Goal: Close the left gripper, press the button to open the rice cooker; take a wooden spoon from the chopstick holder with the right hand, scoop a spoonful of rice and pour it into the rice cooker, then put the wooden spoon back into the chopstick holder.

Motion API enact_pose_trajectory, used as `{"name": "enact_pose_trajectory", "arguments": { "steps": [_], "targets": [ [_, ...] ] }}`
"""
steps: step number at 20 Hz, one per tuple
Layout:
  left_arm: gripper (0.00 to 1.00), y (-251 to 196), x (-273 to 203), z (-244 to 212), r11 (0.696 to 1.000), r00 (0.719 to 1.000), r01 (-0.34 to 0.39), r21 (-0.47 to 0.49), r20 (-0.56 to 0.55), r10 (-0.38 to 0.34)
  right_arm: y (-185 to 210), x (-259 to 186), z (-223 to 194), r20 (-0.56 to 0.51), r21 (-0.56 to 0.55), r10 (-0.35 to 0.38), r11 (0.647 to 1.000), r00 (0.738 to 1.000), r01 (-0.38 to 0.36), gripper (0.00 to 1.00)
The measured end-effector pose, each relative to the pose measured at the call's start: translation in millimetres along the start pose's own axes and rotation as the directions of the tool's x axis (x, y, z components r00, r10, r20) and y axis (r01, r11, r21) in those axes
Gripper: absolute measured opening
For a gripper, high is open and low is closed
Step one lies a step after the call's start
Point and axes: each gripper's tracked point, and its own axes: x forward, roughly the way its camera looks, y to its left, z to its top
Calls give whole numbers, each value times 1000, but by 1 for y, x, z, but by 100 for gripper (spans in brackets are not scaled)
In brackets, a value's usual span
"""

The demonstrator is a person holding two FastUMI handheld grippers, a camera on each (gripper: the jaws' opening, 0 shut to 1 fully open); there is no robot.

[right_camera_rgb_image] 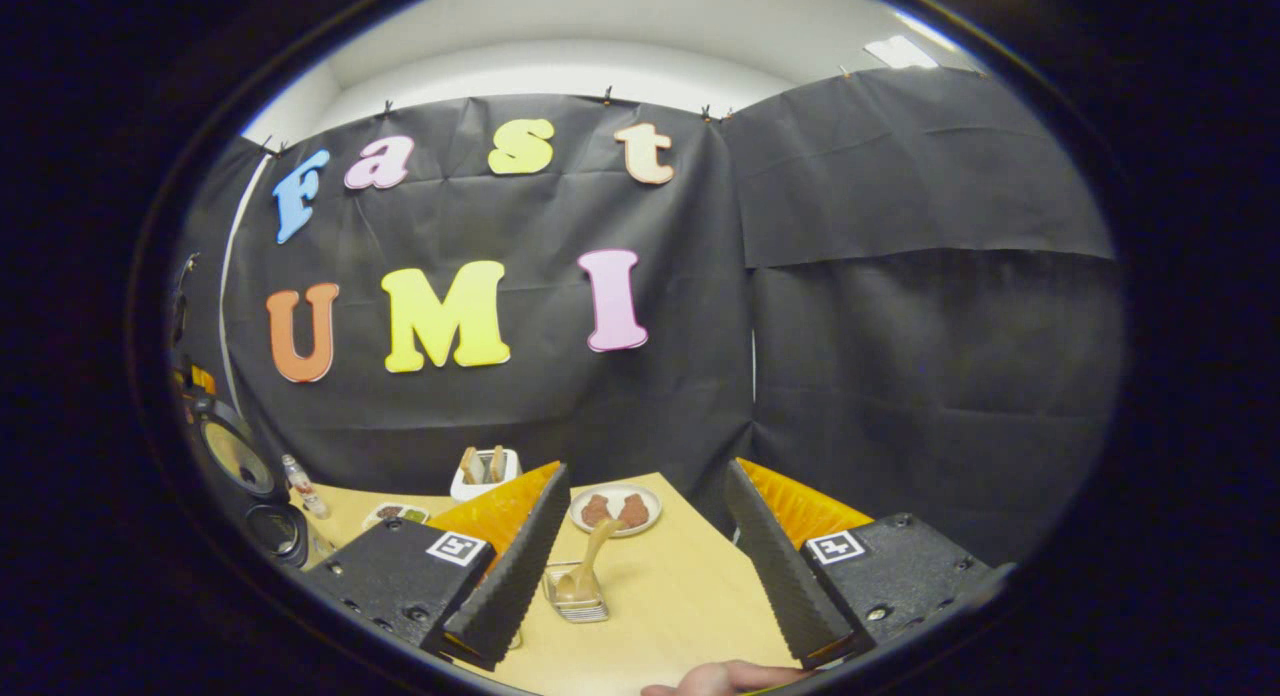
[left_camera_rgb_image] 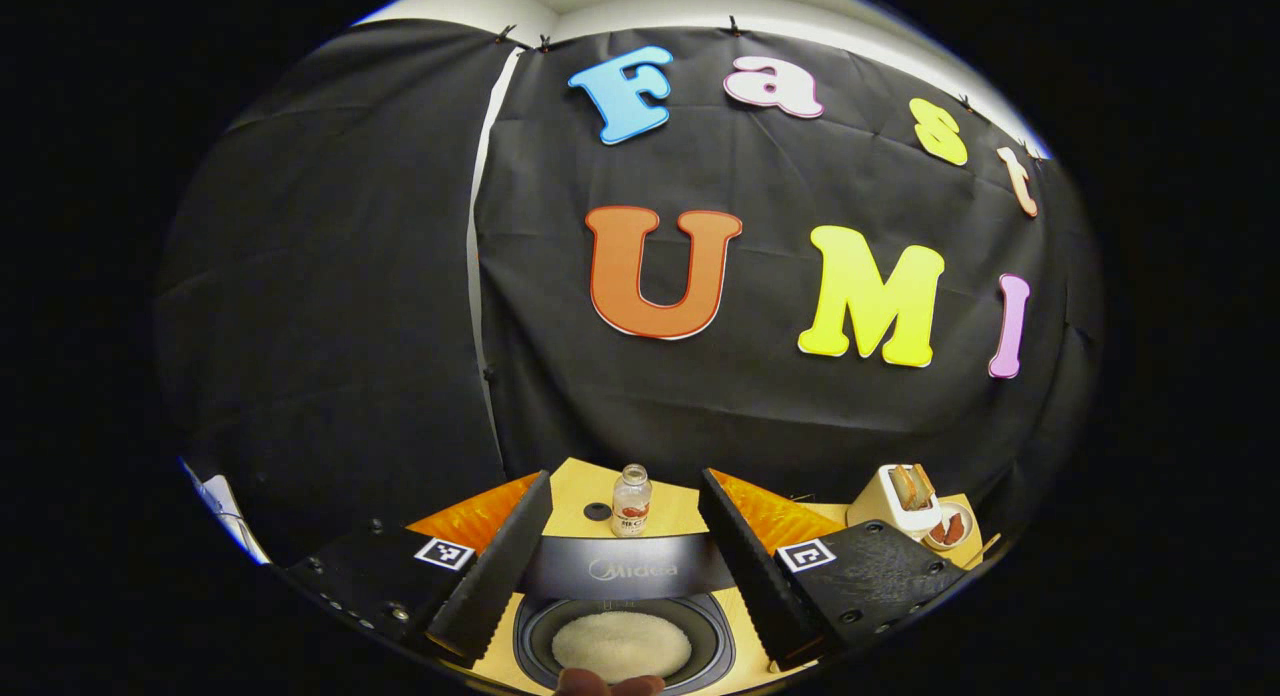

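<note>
Left claw (left_camera_rgb_image: pixel 625 576) spread over the open rice cooker (left_camera_rgb_image: pixel 622 644); right claw (right_camera_rgb_image: pixel 640 576) spread above the wooden spoon (right_camera_rgb_image: pixel 590 566) in its holder (right_camera_rgb_image: pixel 578 601).

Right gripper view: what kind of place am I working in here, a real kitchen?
Likely a staged kitchen booth, not a home: a wooden table against black cloth walls, set with a toaster, a plate of food and an open rice cooker.

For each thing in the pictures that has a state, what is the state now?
Cooker: lid up, rice inside.
Spoon: in the holder, untouched.
Left tool: open, empty.
Right tool: open, empty.
Toaster: bread in slots.
Bottle: upright, capped.
</note>
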Motion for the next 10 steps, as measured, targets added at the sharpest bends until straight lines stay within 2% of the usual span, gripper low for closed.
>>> {"name": "enact_pose_trajectory", "arguments": {
  "steps": [1,3,4,6,10],
  "targets": [
    [95,2,2,-5,1000,1000,-14,6,-19,15,1,-3,0,3,-5,-3,1000,1000,3,97],
    [96,2,-1,-11,1000,998,-21,16,-58,22,8,-6,1,6,-10,15,1000,1000,-15,100],
    [96,-1,-2,-17,1000,997,-19,20,-78,20,16,-7,1,2,-12,40,999,999,-40,97],
    [97,-4,-10,-25,1000,995,-7,30,-99,10,31,-7,-3,-4,-27,84,996,996,-84,100],
    [97,-8,-27,-46,999,991,19,29,-131,-15,64,-8,-5,-11,-42,174,984,985,-174,97]
  ]
}}
